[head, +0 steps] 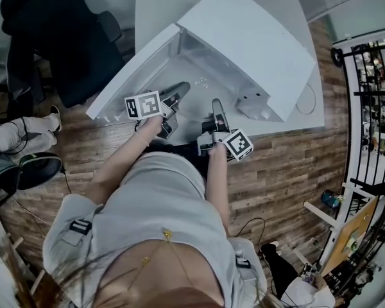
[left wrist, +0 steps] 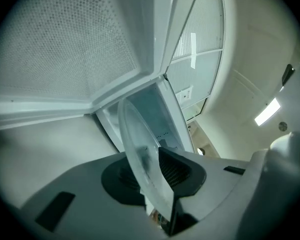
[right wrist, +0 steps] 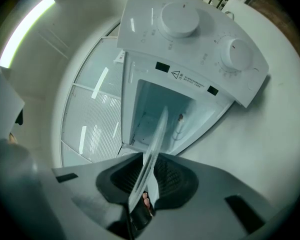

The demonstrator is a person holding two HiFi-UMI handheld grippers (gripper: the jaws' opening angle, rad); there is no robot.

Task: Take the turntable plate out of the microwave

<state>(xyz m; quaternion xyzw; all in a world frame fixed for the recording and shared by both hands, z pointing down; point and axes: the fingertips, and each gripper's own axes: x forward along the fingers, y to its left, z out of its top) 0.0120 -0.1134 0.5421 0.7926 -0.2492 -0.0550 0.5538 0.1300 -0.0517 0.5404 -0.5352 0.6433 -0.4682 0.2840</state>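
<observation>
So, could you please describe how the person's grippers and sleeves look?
The left gripper and right gripper are dark grey, each bearing a white cube with black square markers. Pale grey jaws carry black ribbed pads. The top is light grey, short-sleeved.

1. Head view: the clear turntable plate [head: 199,85] almost vanishes against the white microwave [head: 244,37]; its rim cannot be traced.
2. Left gripper view: the plate's near rim sinks out of sight between the clamped pads of the left gripper [left wrist: 152,176].
3. Right gripper view: the plate stands edge-on, its face unseen and its near rim buried in the right gripper [right wrist: 145,181]. The control panel [right wrist: 190,39] print is too small to read.
4. The person [head: 160,197] covers the middle of the table's [head: 301,108] near edge.
5. The rack [head: 372,95] is cut by the right edge; its contents are too small to name.
</observation>
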